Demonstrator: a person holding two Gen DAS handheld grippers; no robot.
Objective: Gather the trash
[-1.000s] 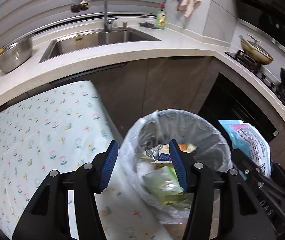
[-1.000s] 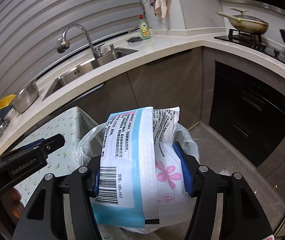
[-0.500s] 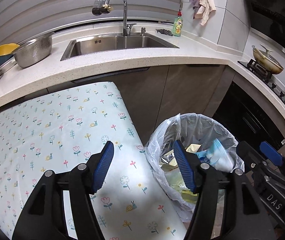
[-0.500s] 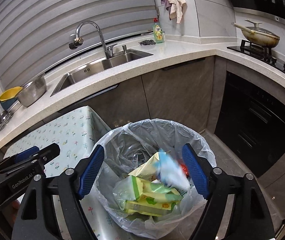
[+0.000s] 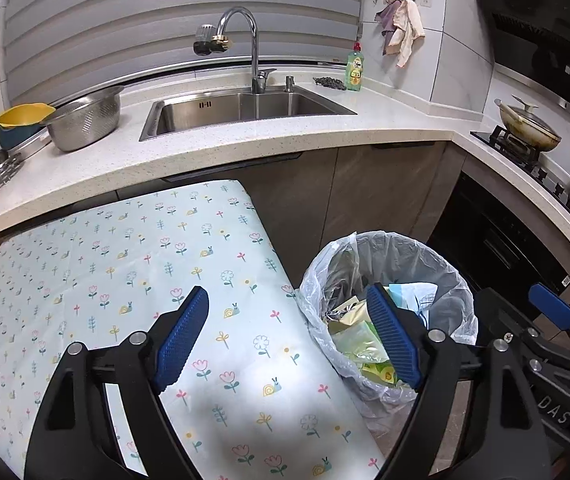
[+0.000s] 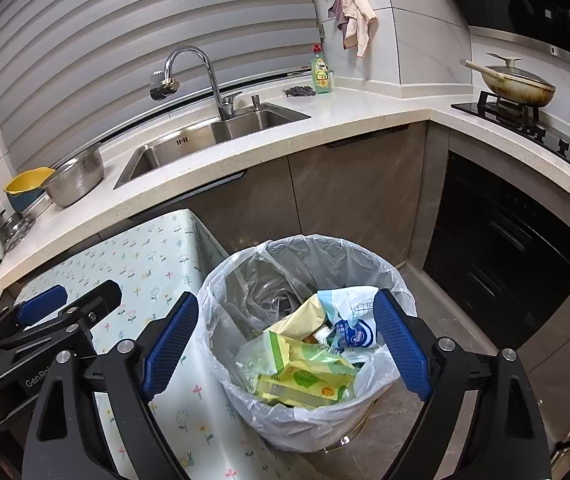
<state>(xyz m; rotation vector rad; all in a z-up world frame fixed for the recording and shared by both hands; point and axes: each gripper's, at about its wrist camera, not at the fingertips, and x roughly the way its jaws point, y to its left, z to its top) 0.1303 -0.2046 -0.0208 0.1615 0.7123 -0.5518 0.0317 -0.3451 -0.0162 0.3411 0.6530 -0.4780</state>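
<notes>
- Right hand-held gripper point(image 6: 287, 348) hangs empty, jaws wide, above the lined trash bin point(image 6: 245, 280); a blue-white wrapper point(image 6: 351, 320) tops the packets below.
- Left hand-held gripper point(image 5: 291, 340), also spread and empty, straddles the floral tabletop point(image 5: 125, 264) edge; its right finger point(image 5: 393, 340) hides part of the bin's contents.

Both the left gripper point(image 5: 287, 338) and right gripper point(image 6: 287, 346) hang empty, fingers spread.

Two claw-mounted fisheyes, high and downward, sharing bin point(image 5: 389, 312) point(image 6: 305, 320), tablecloth point(image 5: 125, 272) point(image 6: 133, 264), sink point(image 5: 245, 108) point(image 6: 213, 136).
</notes>
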